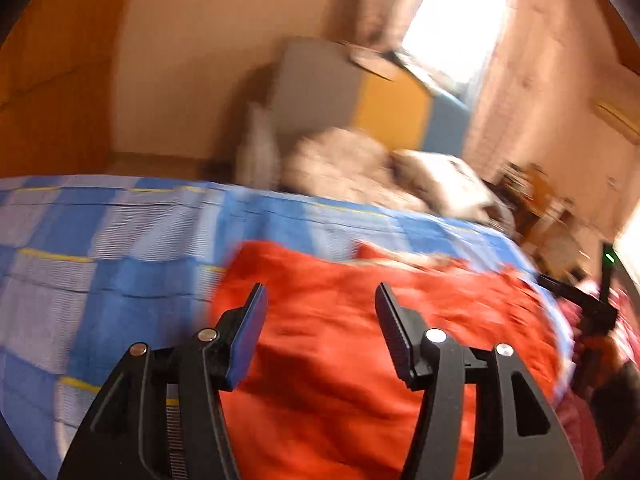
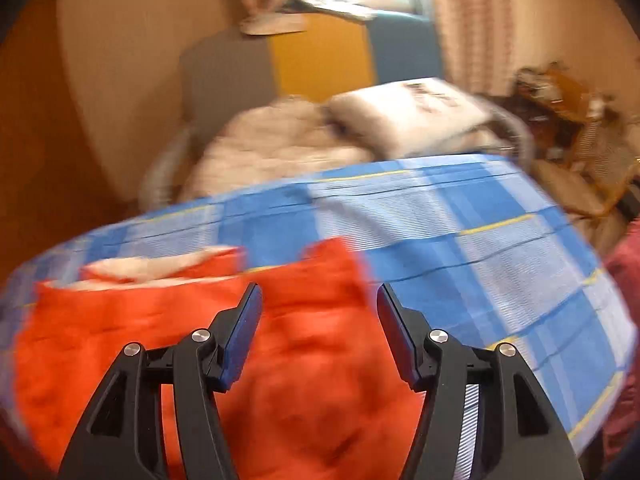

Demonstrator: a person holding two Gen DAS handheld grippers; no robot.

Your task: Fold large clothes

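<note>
Across the lower centre of both views: orange garment (image 1: 360, 340) spread on the blue checked bedsheet (image 1: 100, 240), laid flat, likely for folding | left gripper (image 1: 320, 300) spread wide, empty, above the cloth | right gripper (image 2: 320, 300) likewise released, over the garment's right edge | both frames blurred | bedding pile (image 2: 300, 136) behind, upper centre.

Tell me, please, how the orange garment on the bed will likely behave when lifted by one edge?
The orange garment lies wrinkled and bunched on the checked bedsheet, so it is probably floppy and would drape and sag. It is spread wide, so one-edge lifting likely drags the rest. Both grippers are open above it.
</note>
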